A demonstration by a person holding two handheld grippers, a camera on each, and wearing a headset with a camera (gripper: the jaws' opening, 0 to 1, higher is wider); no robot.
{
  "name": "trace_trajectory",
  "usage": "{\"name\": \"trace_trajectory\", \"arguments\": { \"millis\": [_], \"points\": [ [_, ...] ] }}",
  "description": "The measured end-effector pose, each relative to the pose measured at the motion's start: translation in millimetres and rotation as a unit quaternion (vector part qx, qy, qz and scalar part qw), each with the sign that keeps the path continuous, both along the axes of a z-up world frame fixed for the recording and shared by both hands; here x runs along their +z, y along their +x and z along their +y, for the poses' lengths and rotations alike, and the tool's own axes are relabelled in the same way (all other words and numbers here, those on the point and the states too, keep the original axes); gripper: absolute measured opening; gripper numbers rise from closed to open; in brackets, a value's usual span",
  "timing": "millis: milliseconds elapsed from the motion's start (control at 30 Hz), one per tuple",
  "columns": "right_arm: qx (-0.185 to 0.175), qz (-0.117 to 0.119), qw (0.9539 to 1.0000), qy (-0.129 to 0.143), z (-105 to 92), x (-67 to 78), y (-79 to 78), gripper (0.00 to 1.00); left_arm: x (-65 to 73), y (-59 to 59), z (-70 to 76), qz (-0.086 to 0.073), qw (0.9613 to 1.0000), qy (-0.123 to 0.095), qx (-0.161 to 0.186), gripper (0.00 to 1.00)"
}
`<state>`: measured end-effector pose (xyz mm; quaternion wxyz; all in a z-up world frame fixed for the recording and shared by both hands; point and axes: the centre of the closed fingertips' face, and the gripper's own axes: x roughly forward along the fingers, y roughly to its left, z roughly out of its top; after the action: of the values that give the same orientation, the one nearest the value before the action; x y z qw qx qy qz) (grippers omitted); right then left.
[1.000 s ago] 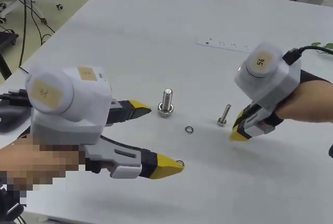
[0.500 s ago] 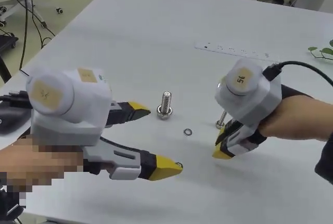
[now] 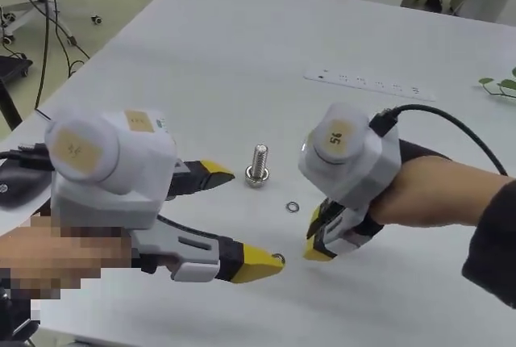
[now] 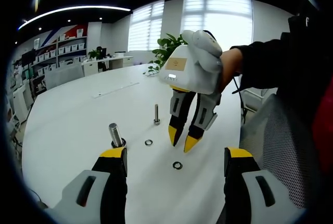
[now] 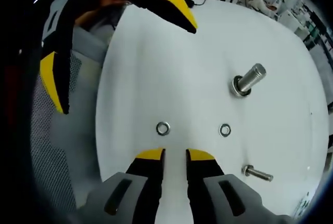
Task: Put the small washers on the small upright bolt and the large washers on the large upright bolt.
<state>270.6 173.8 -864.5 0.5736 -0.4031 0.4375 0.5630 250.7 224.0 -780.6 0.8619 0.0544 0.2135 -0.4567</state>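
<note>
The large bolt (image 3: 257, 162) stands upright mid-table with a ring around its base, also the large bolt (image 4: 115, 133) (image 5: 248, 79). The small upright bolt (image 4: 156, 114) (image 5: 256, 173) is beyond it. One washer (image 3: 292, 206) (image 4: 149, 142) (image 5: 225, 129) lies flat between the bolts. A second washer (image 3: 278, 258) (image 4: 177, 165) (image 5: 163, 128) lies by my left gripper's near fingertip. My left gripper (image 3: 242, 216) (image 4: 175, 152) is wide open and empty. My right gripper (image 3: 316, 240) (image 5: 175, 154) hovers tips-down above the table between the two washers, jaws a small gap apart, holding nothing.
A white power strip (image 3: 371, 85) lies at the far side of the white table (image 3: 201, 56). Plant leaves (image 3: 500, 82) show at the right edge. Cables (image 3: 40, 16) trail on the floor left of the table. A dark object (image 3: 10, 181) sits at the left edge.
My right gripper has moved left and nearer, now covering the small bolt in the head view and hanging close to the washers. The left gripper has stayed put.
</note>
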Motion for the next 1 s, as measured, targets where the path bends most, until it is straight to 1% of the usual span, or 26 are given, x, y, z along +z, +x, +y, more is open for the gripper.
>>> {"name": "trace_trajectory", "arguments": {
  "millis": [100,167,400,567,1000],
  "points": [
    [0.014,0.003,0.9999,0.002,9.9,-1.9,-5.5,0.18,-1.0,-0.5,0.6,0.001,1.0000,0.003,0.000,0.76],
    [0.021,0.005,0.9998,-0.002,12.9,-4.3,-9.3,0.18,-0.7,-0.6,0.7,0.000,1.0000,0.003,0.001,0.76],
    [0.040,0.006,0.9991,-0.009,21.1,-9.8,-14.6,0.18,-1.1,-0.2,1.4,0.000,1.0000,0.003,0.003,0.76],
    [0.049,0.004,0.9986,-0.018,21.1,-12.8,-15.3,0.18,-0.8,0.4,1.6,0.001,1.0000,0.002,0.004,0.76],
    [0.056,-0.002,0.9981,-0.026,22.0,-15.8,-15.3,0.17,-0.3,0.9,0.8,0.001,1.0000,0.001,0.003,0.76]
  ]
}}
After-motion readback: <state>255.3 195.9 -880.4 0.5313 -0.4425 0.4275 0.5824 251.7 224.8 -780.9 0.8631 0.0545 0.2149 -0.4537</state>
